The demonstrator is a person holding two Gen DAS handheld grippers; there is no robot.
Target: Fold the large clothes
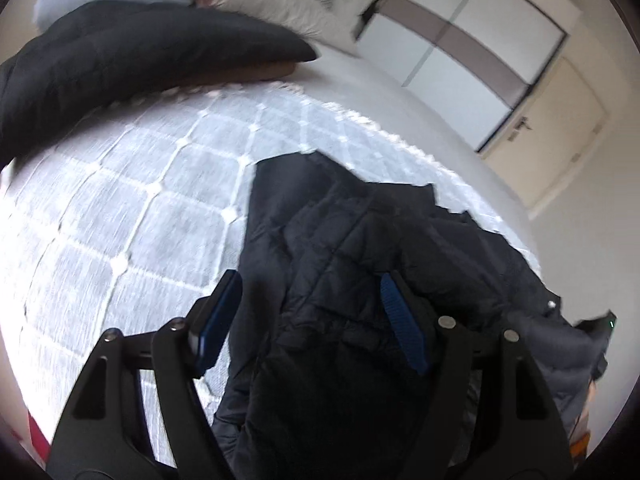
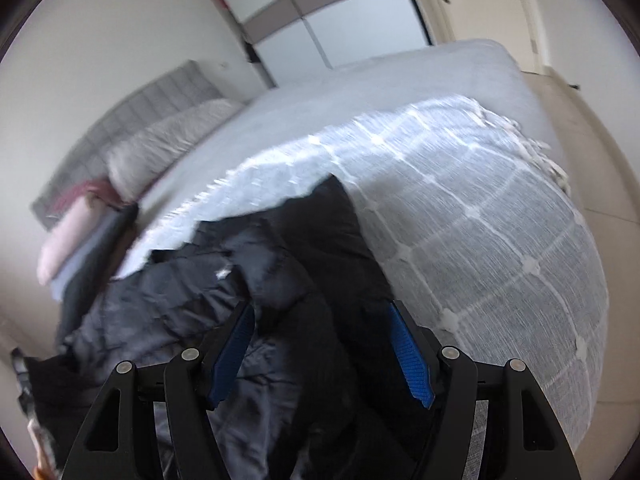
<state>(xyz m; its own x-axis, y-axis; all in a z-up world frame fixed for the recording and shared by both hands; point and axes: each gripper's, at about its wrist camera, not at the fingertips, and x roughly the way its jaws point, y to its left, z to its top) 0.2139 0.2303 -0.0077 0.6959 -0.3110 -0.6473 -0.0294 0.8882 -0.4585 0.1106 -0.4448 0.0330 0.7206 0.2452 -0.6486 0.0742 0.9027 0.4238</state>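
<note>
A dark navy quilted jacket (image 1: 360, 264) lies crumpled on a grey-white checked blanket (image 1: 132, 208) on the bed. My left gripper (image 1: 308, 284) is open, its blue-padded jaws spread wide over the jacket's left part. In the right wrist view the same jacket (image 2: 288, 248) spreads under my right gripper (image 2: 322, 312), which is also open with its jaws spread over the dark fabric. Neither gripper holds anything.
A stack of folded dark, pale blue and pink clothes (image 1: 132, 44) sits at the bed's far side, also in the right wrist view (image 2: 80, 236). A grey fuzzy pillow (image 2: 168, 140) lies by the headboard. A wardrobe (image 1: 460, 40) and a door (image 1: 560, 120) stand beyond.
</note>
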